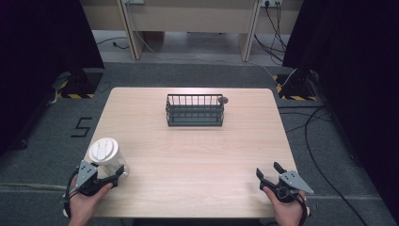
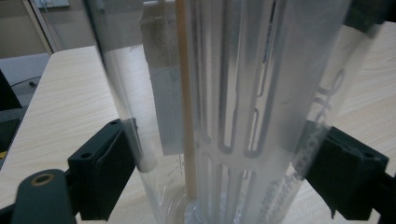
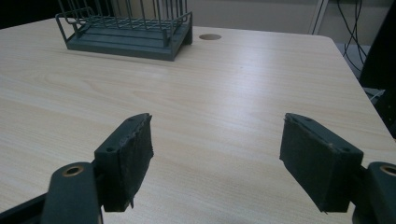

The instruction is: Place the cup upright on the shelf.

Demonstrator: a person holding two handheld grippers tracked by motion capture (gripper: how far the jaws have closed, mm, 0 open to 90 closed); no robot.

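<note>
A: One clear container [image 1: 107, 159] with a white lid [image 1: 103, 149] is seen at about eight o'clock on the table [image 1: 197, 155], near the near-left corner.

B: How is it held?

A: It is clamped between the jaws of the left gripper [image 1: 115, 176]; in the left gripper view the black pads [image 2: 108, 175] are pressed against both sides of the transparent wall [image 2: 224, 107], and a pale stick [image 2: 185, 102] and white slotted parts are seen inside.

B: And the other tool?

A: The right gripper [image 1: 268, 170] is held at about five o'clock near the table's near edge, its jaws spread wide with nothing between them; bare wood is seen between the pads [image 3: 126, 161] in the right gripper view.

B: What lies farther out?

A: A dark wire rack [image 1: 195, 109] is placed at twelve o'clock, towards the far edge, well apart from both grippers. A small round hole [image 3: 209, 37] in the tabletop is seen just beside the rack's right end.
</note>
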